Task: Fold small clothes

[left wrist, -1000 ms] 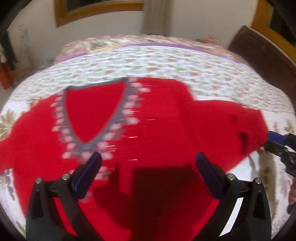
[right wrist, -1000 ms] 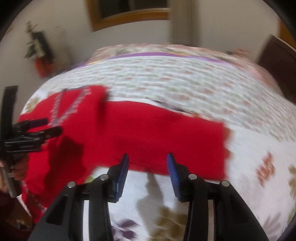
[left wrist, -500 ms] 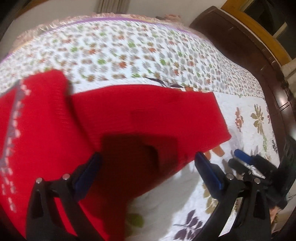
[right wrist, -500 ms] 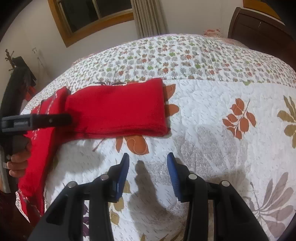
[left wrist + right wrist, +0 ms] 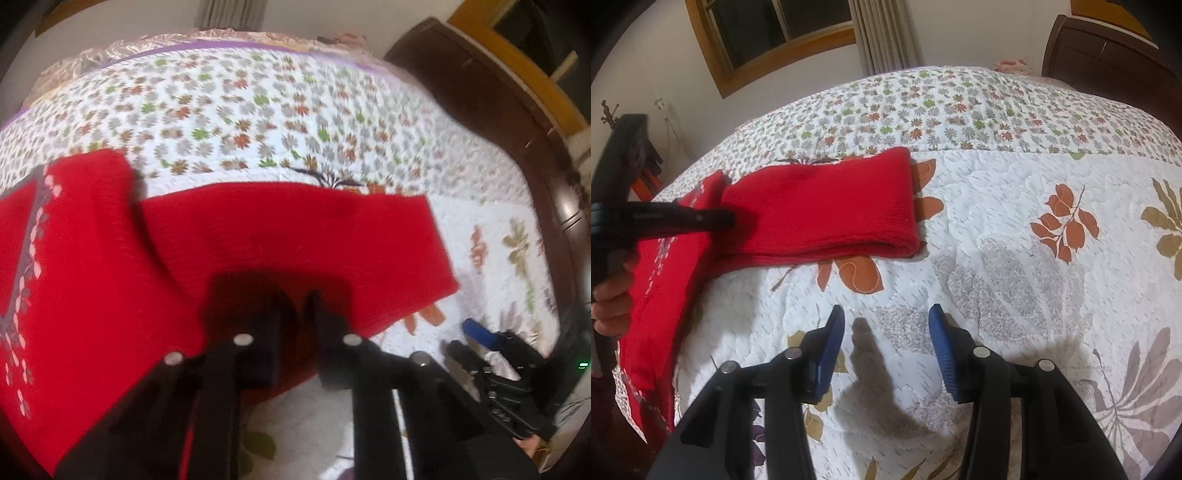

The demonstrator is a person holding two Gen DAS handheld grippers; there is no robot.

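Item: red sweater, knitted, patterned neckline at its left end; lies flat on the bed's floral quilt, left of centre. One sleeve is stretched out to the right, long axis running left to right.

Left claw: fingers drawn nearly together over the sleeve's near edge. Likely pinching cloth, though blur and shadow hide the contact.

Right claw: jaws apart, empty, hovering over bare quilt; the sleeve lies to its far left, well apart.

Judgement: the left claw is nearer, so carrying the sleeve leftward over the body falls to it.

Surroundings: window, curtain, dark wooden headboard.
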